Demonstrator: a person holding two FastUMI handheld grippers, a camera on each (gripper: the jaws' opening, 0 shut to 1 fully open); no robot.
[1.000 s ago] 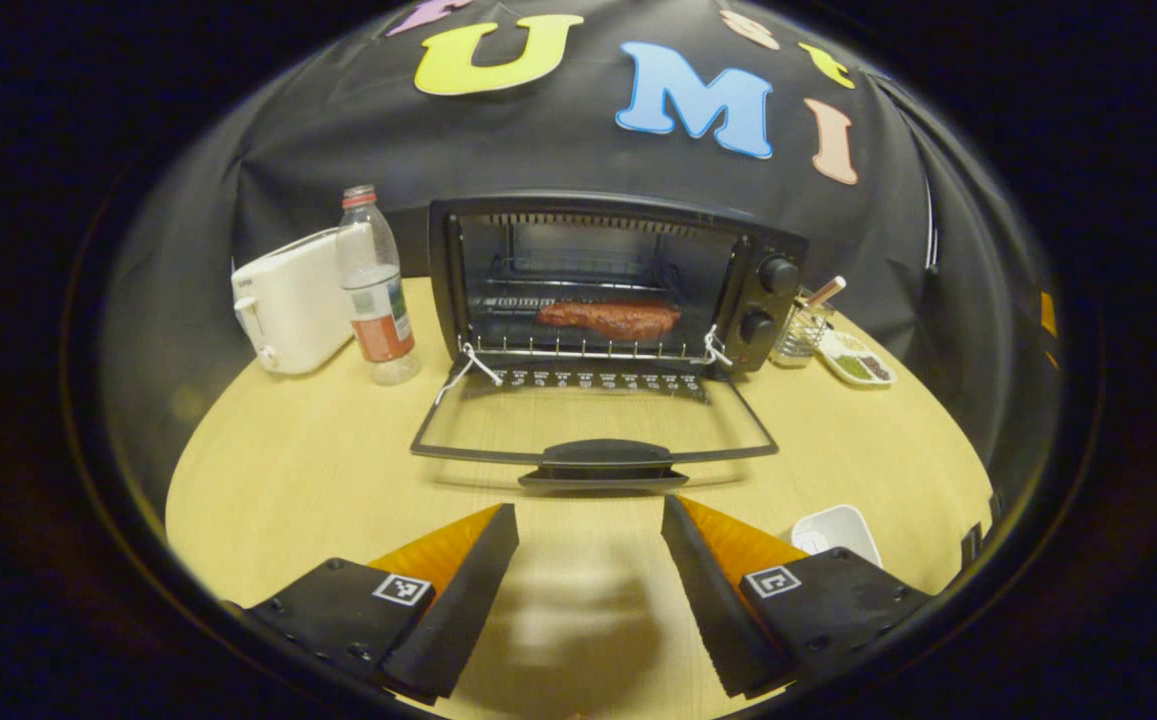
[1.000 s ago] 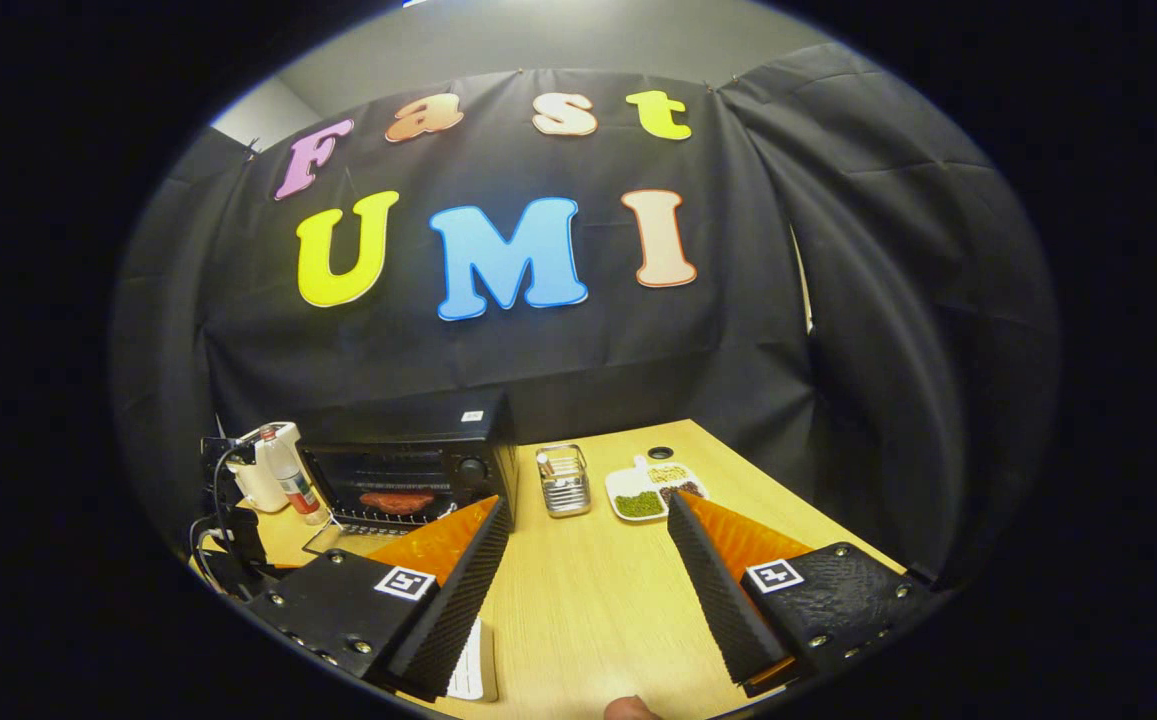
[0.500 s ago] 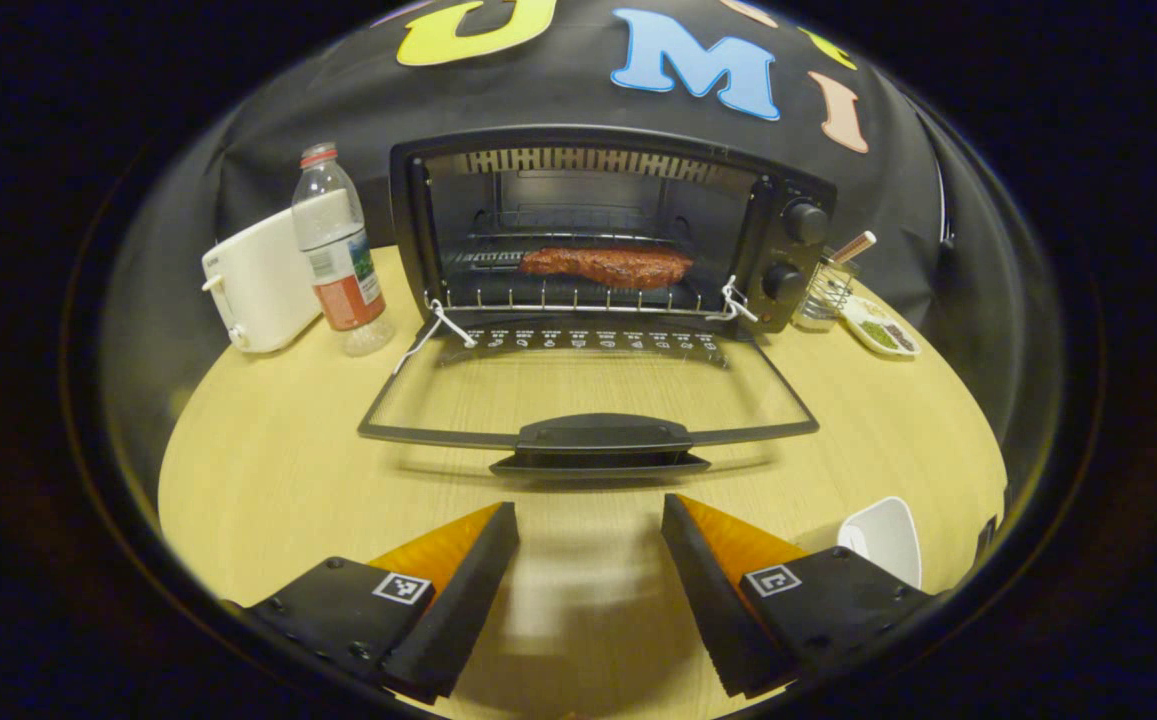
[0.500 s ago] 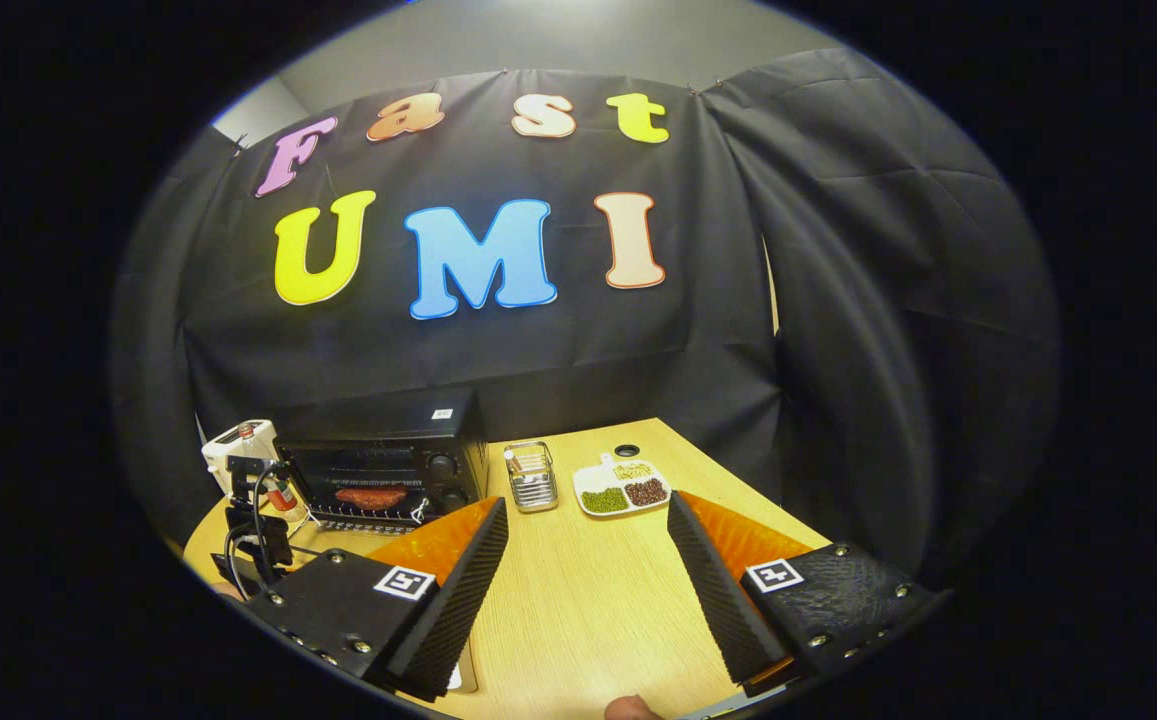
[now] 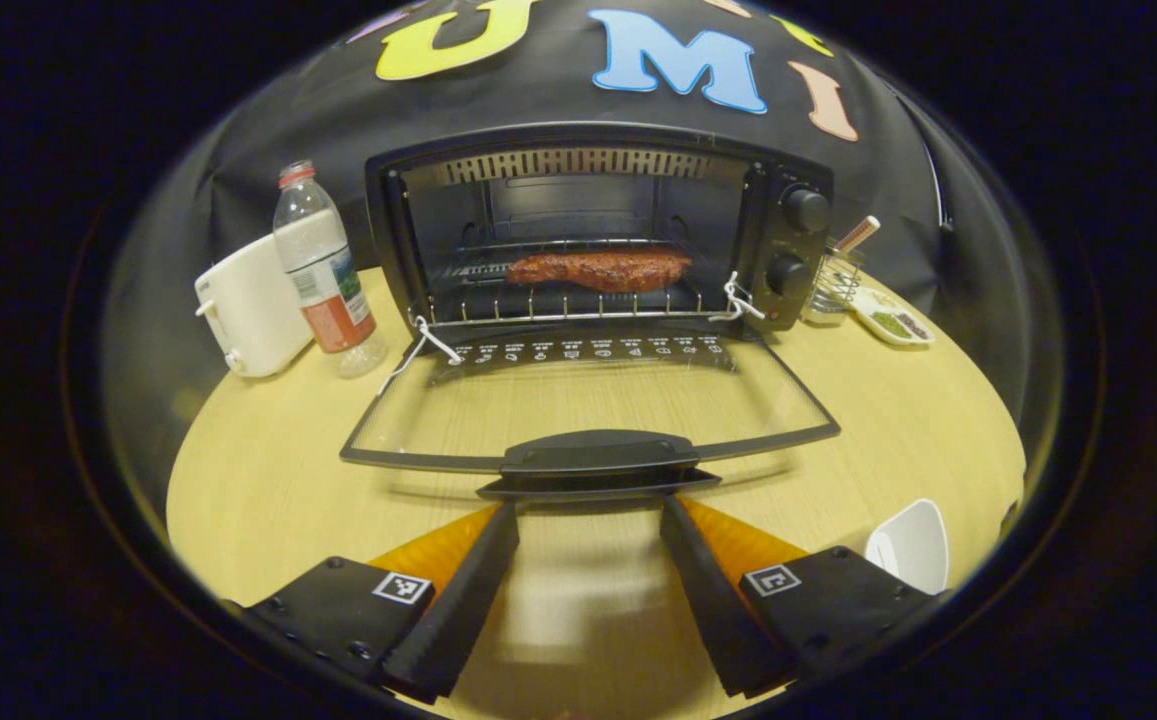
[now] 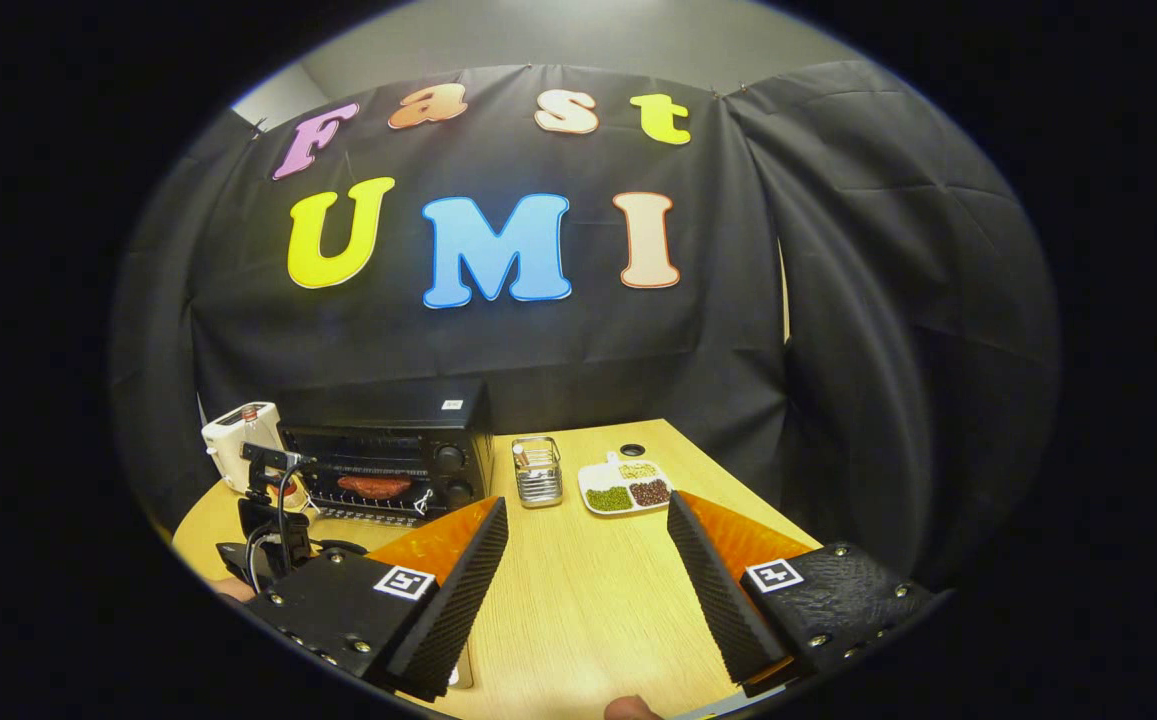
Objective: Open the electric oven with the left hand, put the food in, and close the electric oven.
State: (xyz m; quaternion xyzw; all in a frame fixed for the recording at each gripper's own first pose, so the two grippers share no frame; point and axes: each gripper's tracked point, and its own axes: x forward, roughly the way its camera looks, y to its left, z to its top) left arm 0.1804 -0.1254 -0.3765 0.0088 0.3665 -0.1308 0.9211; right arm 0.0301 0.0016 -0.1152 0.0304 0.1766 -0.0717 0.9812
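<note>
The round pale wooden table (image 5: 268, 470) carries the black electric toaster oven (image 5: 598, 235), its hinged glass door (image 5: 588, 405) lying flat and open. The door looks stiff and light; its black bar handle (image 5: 593, 455), just ahead of the left gripper (image 5: 588, 515), is the place to grip and lift. Both fingers stand spread, empty. The reddish-brown slab of meat (image 5: 598, 270) rests on the wire rack inside. The right gripper (image 6: 588, 525) hangs spread too, well apart.

Left hand-held gripper (image 5: 588, 520) nearer door handle (image 5: 593, 458)
</note>
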